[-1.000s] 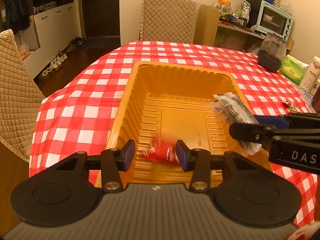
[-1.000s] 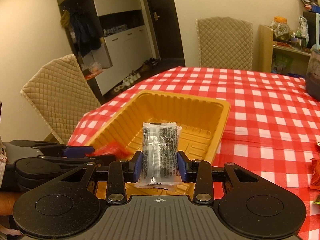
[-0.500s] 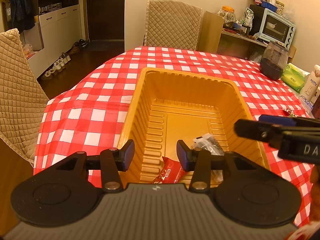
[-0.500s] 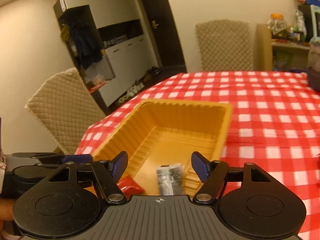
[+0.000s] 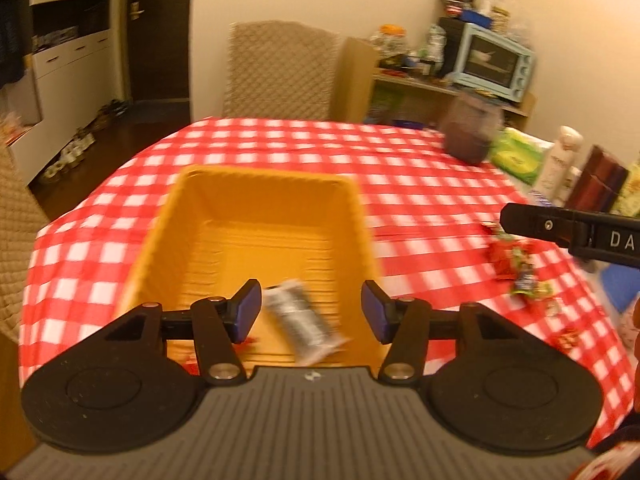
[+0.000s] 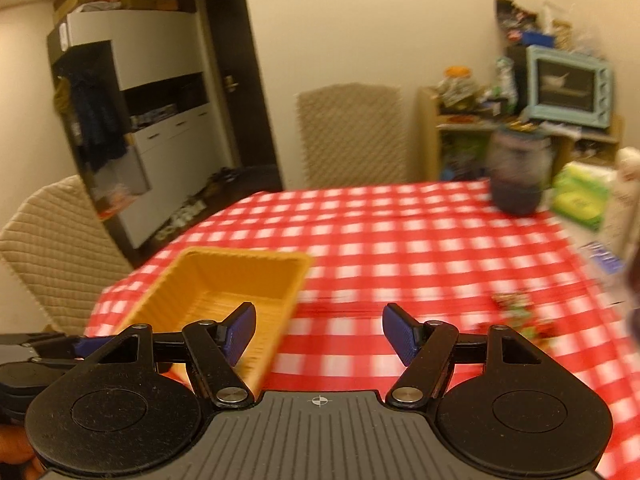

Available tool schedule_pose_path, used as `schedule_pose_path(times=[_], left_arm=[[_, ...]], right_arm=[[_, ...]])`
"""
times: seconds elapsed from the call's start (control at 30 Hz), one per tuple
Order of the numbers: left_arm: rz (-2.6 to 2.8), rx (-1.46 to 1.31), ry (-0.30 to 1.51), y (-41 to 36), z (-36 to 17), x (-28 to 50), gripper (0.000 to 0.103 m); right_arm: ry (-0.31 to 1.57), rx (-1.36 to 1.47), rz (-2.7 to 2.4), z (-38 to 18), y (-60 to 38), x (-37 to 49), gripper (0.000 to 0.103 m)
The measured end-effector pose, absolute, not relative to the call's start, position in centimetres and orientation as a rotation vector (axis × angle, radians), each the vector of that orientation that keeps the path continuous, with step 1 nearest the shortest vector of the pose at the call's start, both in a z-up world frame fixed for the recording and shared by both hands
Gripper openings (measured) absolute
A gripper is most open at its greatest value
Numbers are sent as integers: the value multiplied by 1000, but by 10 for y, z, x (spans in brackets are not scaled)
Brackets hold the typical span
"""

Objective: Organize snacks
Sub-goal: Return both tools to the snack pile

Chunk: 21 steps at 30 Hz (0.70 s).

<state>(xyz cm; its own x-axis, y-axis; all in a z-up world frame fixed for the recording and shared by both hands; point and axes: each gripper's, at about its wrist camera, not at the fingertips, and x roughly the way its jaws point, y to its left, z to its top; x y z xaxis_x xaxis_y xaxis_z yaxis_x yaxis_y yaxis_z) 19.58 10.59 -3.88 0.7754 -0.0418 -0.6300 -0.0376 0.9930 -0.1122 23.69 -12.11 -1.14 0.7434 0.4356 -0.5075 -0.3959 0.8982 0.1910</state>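
Yellow tray (image 5: 256,216) on the red checked tablecloth (image 5: 400,184), with a clear packet of dark snack (image 5: 298,326) lying inside near the front. More small snacks (image 5: 516,264) loose on the cloth, well apart from the tray. Left gripper (image 5: 311,314) wide apart, holding nothing. Right gripper (image 6: 319,334) wide apart too, holding nothing. Blue toaster oven (image 6: 568,86) on a shelf behind.

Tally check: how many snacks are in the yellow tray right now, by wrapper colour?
Black-and-clear packet: 1
Red packet, only slivers showing: 1
Total in the yellow tray: 2
The loose snacks on the tablecloth are too blurred to count.
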Motion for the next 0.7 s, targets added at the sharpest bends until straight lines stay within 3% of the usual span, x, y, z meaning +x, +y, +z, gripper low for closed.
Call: schedule_pose_path(times=[0.23, 0.7], left_arm=[[-110, -78, 679, 43, -34, 198, 62], [-422, 56, 742, -68, -83, 221, 63]], right_arm=[[577, 71, 317, -15, -208, 216, 70], [712, 85, 179, -88, -318, 195, 70]])
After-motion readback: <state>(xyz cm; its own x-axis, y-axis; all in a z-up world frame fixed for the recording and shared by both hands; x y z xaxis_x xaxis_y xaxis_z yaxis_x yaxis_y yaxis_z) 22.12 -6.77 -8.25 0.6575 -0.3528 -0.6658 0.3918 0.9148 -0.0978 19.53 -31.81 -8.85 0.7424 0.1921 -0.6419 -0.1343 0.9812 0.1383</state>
